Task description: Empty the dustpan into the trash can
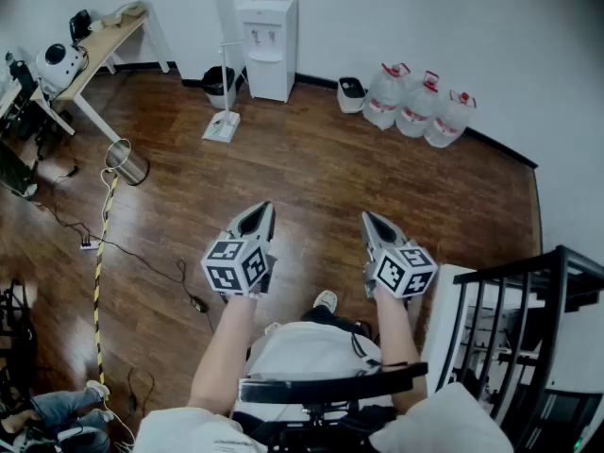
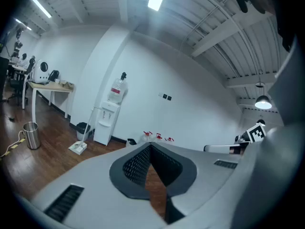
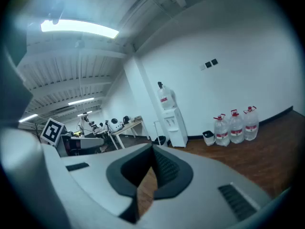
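Note:
A white long-handled dustpan [image 1: 223, 124] stands upright on the wood floor at the far side of the room, just left of a water dispenser [image 1: 267, 45]. A small black trash can [image 1: 220, 85] sits behind it against the wall. In the left gripper view the dustpan [image 2: 77, 147] and the black trash can [image 2: 83, 130] show far off at the left. My left gripper [image 1: 261, 209] and right gripper [image 1: 369, 218] are held side by side in mid-room, pointing toward that wall. Both are shut with nothing between the jaws, and both are far from the dustpan.
A round metal bin [image 1: 127, 161] stands on the floor at the left, near a yellow-black cable. A desk [image 1: 99, 45] lines the left wall. Three water jugs [image 1: 420, 111] sit by the far wall. A black railing [image 1: 528, 328] is close on my right.

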Demonstrator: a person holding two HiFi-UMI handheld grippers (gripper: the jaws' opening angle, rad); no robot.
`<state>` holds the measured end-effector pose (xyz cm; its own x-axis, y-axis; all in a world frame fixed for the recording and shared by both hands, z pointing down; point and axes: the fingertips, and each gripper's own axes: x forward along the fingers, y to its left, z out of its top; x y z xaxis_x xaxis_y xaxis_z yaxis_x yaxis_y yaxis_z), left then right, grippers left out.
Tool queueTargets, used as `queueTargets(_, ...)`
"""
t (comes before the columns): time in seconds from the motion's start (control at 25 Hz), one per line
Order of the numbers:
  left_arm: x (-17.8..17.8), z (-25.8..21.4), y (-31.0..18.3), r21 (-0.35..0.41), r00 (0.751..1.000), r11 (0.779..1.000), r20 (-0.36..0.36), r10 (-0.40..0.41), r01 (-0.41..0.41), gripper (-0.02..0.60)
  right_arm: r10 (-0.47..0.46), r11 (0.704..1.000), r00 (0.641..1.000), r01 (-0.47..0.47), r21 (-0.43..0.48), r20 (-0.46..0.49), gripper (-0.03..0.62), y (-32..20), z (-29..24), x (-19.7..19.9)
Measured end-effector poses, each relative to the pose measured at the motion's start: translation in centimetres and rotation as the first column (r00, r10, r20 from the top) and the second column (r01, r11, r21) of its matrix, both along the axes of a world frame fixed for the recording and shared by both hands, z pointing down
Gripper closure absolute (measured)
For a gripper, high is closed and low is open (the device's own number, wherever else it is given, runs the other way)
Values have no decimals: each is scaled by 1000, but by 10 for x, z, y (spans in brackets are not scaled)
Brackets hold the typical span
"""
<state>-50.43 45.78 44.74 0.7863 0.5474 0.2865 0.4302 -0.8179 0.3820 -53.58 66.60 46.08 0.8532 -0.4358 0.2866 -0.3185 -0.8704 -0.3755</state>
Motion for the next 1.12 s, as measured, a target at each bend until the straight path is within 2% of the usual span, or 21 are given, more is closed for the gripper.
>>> queueTargets(0.36, 23, 6, 8, 11, 999, 999, 20, -49, 48, 585, -46, 998, 999, 46, 43, -4, 583, 9, 6, 37)
queueTargets(0.68, 41, 17, 7, 34, 988, 988, 28, -154, 153, 586, -149, 987, 988, 150, 55, -33, 583, 12, 15, 75)
queueTargets(0.88, 52, 28, 1, 38, 979, 980, 57, -197, 195, 586, -177, 979, 983, 181, 96, -45, 583, 11, 16, 99)
queueTargets(1.12, 94, 42, -14, 29, 972, 975, 79, -223, 221, 585, -212, 972, 977, 213, 99, -30, 583, -4, 27, 141)
